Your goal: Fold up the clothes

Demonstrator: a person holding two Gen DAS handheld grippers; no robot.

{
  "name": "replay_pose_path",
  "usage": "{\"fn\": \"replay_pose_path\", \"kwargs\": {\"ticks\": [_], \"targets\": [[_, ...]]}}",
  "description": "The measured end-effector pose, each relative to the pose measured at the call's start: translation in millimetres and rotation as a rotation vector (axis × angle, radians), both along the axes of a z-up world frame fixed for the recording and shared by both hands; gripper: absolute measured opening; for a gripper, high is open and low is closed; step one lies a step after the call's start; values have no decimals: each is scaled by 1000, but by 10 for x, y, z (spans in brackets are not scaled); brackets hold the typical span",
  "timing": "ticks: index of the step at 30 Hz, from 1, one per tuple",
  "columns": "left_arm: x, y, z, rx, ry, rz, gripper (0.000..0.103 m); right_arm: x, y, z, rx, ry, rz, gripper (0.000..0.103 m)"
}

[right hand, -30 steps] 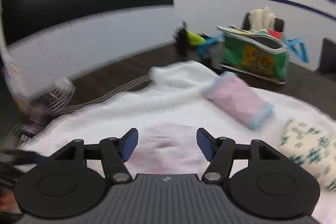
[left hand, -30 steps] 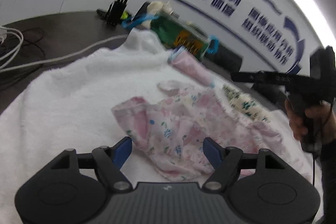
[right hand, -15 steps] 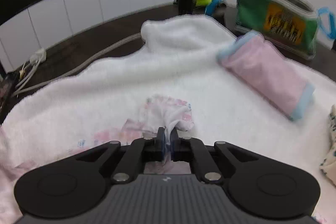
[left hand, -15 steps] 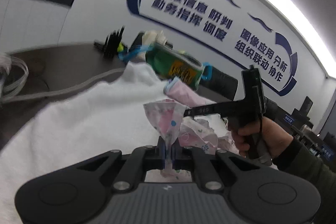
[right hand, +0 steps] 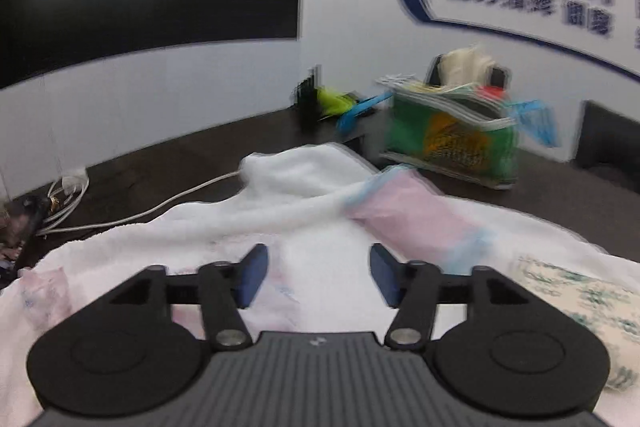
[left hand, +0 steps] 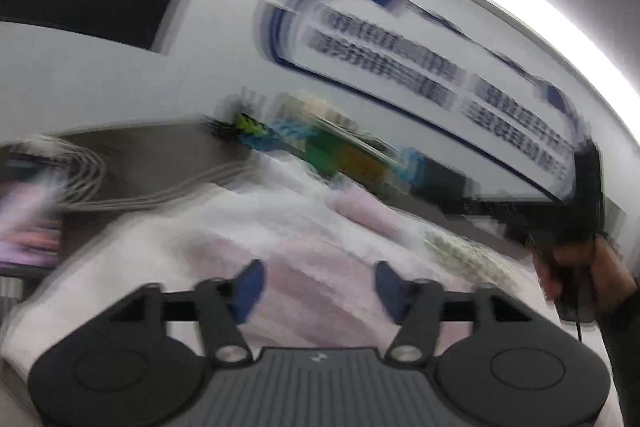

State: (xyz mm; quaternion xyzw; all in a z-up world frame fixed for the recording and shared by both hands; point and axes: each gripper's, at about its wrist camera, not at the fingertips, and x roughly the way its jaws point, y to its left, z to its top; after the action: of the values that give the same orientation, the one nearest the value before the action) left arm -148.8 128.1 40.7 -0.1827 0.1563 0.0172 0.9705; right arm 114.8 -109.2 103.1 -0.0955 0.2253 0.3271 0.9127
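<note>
The pink floral garment (right hand: 120,287) lies flat on a white towel (right hand: 304,179), spread under and to the left of my right gripper (right hand: 314,279), which is open with nothing between its fingers. In the blurred left wrist view the same pink garment (left hand: 316,275) lies below my left gripper (left hand: 316,285), also open and empty. A hand holding the other gripper (left hand: 580,227) shows at the right there. A folded pink piece with blue trim (right hand: 416,219) and a folded green-patterned piece (right hand: 580,299) rest on the towel to the right.
A green zip bag (right hand: 452,143) with blue handles, a black holder with bright items (right hand: 320,103) and a tissue box stand at the back of the dark table (right hand: 200,155). White cables (right hand: 100,207) run along the left. A wall with blue lettering is behind.
Both grippers were shut on the pink floral garment and held it up half a second ago; now both have opened and the garment lies flat on the towel. The left view is swinging fast.
</note>
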Motion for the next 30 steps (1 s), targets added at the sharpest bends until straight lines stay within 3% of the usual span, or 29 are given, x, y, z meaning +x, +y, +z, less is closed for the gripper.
{"fn": "replay_pose_path", "kwargs": {"ticks": [3,7,11,13,15,16,18,20,23,26,28,30], "targets": [[34,-193,-63,24,46,-158,65,-401,-691,14,-51,41,-60,62],[79,-450,-147,55,106,-370,65,-1055,-1528,-297,-132,84,-199,62],[124,-705,-231,86,168,-577,69,-1622,-2197,-522,93,211,-325,62],[156,-763,-277,85,213,-549,69,-1843,-2232,-621,138,212,-322,62],[174,-820,-285,102,233,-529,68,-1971,-2128,-739,107,187,-313,60],[178,-848,-271,118,233,-522,68,-2008,-2078,-804,88,176,-314,57],[185,-894,-285,150,229,-517,68,-1978,-2014,-927,64,187,-328,1],[160,-917,-306,197,221,-516,68,-2046,-2034,-921,58,164,-346,1],[143,-972,-337,231,216,-506,68,-2316,-2137,-669,85,70,-327,0],[109,-955,-325,208,220,-511,68,-2600,-2288,-489,88,65,-326,1],[79,-911,-309,176,226,-528,68,-2690,-2339,-504,64,79,-355,14],[69,-862,-289,121,227,-553,68,-2754,-2380,-498,110,56,-367,58]]}}
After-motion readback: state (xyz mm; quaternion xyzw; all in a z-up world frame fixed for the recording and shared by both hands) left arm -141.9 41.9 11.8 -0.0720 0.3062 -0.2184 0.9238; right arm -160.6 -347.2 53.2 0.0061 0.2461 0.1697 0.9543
